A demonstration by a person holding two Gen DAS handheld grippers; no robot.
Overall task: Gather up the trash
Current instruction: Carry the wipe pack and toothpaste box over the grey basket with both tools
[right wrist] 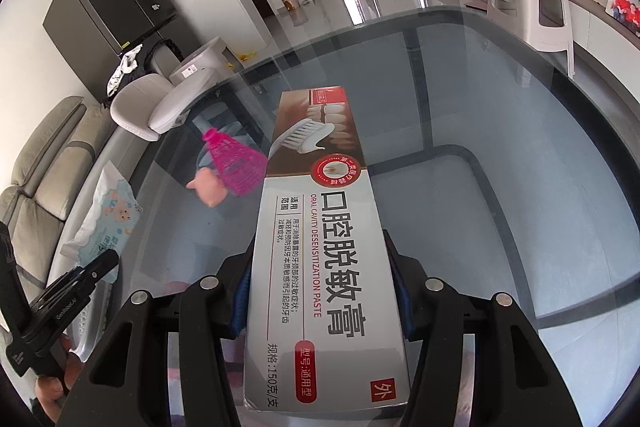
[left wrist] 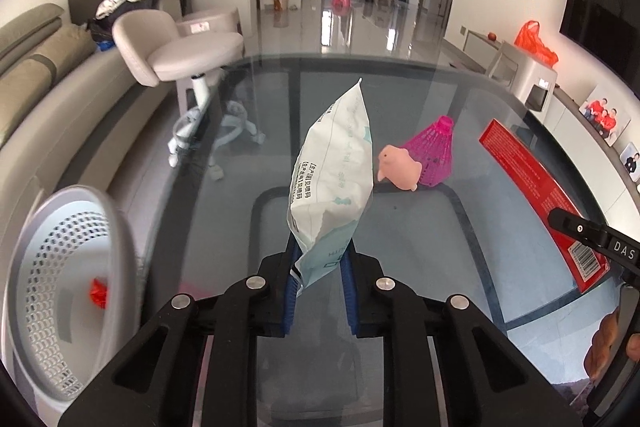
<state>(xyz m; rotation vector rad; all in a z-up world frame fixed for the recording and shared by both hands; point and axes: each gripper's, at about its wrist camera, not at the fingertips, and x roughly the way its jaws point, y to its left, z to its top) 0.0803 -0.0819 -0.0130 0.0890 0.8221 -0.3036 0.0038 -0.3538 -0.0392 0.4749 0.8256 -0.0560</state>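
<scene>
We find both grippers loaded over the glass desk (left wrist: 460,227). The left gripper (left wrist: 318,291) has its jaws closed on the lower corner of a white wet-wipe packet (left wrist: 334,171), which stands up and forward from the pinch, clear of the glass; a corner hold suits so limp a pack. The right gripper (right wrist: 320,299) has its jaws clamped across the width of a toothpaste carton (right wrist: 320,227), gripped near its closer end so the long box juts forward over the desk. We judge both items lifted for disposal. The white perforated basket (left wrist: 68,291) sits low at the left, off the desk edge, with a red scrap (left wrist: 99,292) already inside; it is the likely destination, and the packet is the nearer load. A pink shuttlecock (left wrist: 434,151) and a pale pink toy (left wrist: 400,169) touching it are on the desk, uncollected.
</scene>
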